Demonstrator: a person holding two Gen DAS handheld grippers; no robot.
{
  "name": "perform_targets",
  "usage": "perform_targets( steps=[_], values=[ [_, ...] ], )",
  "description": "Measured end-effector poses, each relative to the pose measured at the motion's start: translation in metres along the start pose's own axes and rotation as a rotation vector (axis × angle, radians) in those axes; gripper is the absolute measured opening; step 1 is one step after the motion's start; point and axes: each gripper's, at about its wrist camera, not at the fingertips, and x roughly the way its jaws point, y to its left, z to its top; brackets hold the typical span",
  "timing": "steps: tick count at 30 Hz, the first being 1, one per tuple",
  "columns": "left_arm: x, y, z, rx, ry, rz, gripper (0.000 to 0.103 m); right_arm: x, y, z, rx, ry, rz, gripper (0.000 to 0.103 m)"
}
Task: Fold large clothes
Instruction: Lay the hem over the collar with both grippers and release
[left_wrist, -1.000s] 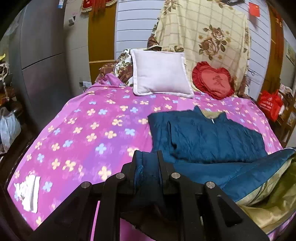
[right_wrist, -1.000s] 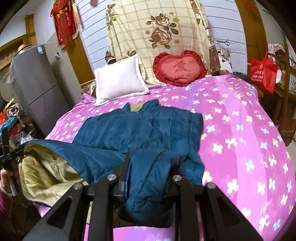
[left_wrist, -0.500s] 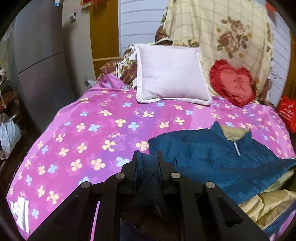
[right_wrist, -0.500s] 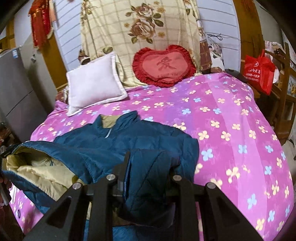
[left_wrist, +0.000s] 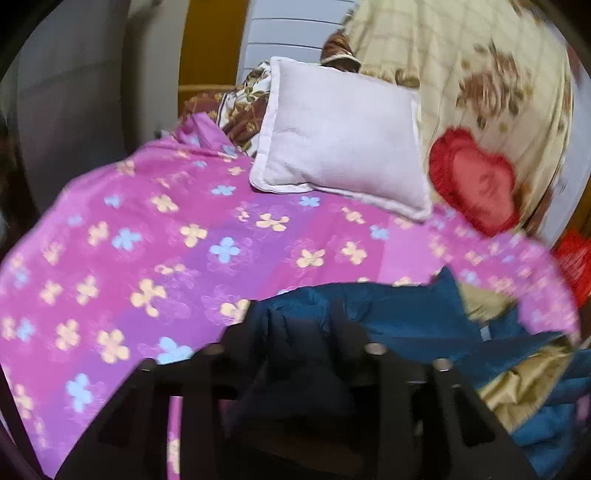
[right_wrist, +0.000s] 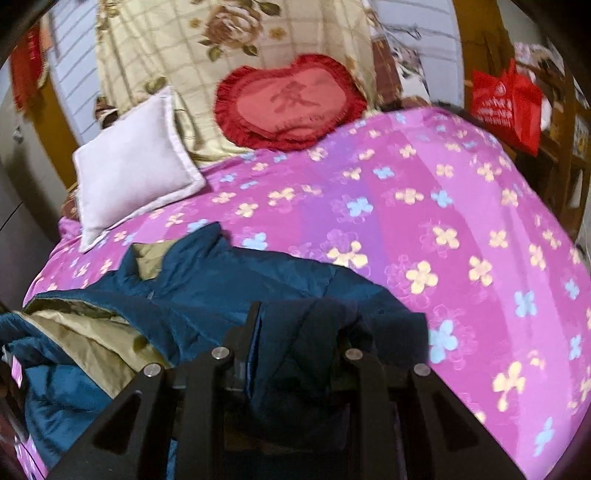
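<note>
The left claw (left_wrist: 295, 317) is closed down on a bunched fold of the blue jacket (left_wrist: 399, 317), the dark quilted cloth pinched between its two black fingers and spilling down over the frame below them. The right claw (right_wrist: 295, 321) is likewise clamped on another fold of the same jacket (right_wrist: 229, 280), with fabric pressed between its fingers and hanging in a lump toward the camera. Between the two grips the jacket lies heaped on the near part of the bed, its olive-gold lining (right_wrist: 85, 332) turned outward in loose folds on the side toward the left claw, and its collar (right_wrist: 147, 258) open toward the head of the bed. The garment rests on a pink bedspread (right_wrist: 424, 221) printed with cream and pale blue flowers, which covers the rest of the bed. Farther up, a white pillow (left_wrist: 343, 136) leans at the head of the bed, and just beside it sits a red heart-shaped cushion (right_wrist: 291, 99) with a frilled edge. Behind both stands a cream floral quilt (right_wrist: 229, 48). A red bag (right_wrist: 506, 103) shows off the far right corner of the bed. The left view is blurred.
</note>
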Motion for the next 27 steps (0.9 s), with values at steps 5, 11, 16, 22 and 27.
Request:
perform_targets(
  steps=[5, 11, 16, 22, 27],
  values=[
    [-0.042, 0.021, 0.010, -0.014, -0.071, -0.062, 0.043, 0.021, 0.009, -0.003, -0.027, 0.014, -0.045, 0.024],
    [-0.085, 0.003, -0.011, 0.093, -0.124, -0.109, 0.043, 0.025, 0.005, -0.004, 0.018, 0.022, -0.041, 0.027],
    [-0.068, -0.034, -0.038, 0.203, -0.043, -0.055, 0.043, 0.018, 0.012, -0.003, -0.009, 0.034, -0.075, 0.031],
    [-0.030, -0.054, -0.059, 0.258, 0.034, 0.066, 0.043, -0.017, 0.024, -0.001, -0.090, -0.011, -0.047, 0.064],
    [-0.024, -0.051, -0.065, 0.234, 0.047, 0.083, 0.043, -0.070, 0.034, 0.002, -0.160, -0.117, -0.015, 0.086]
  ],
)
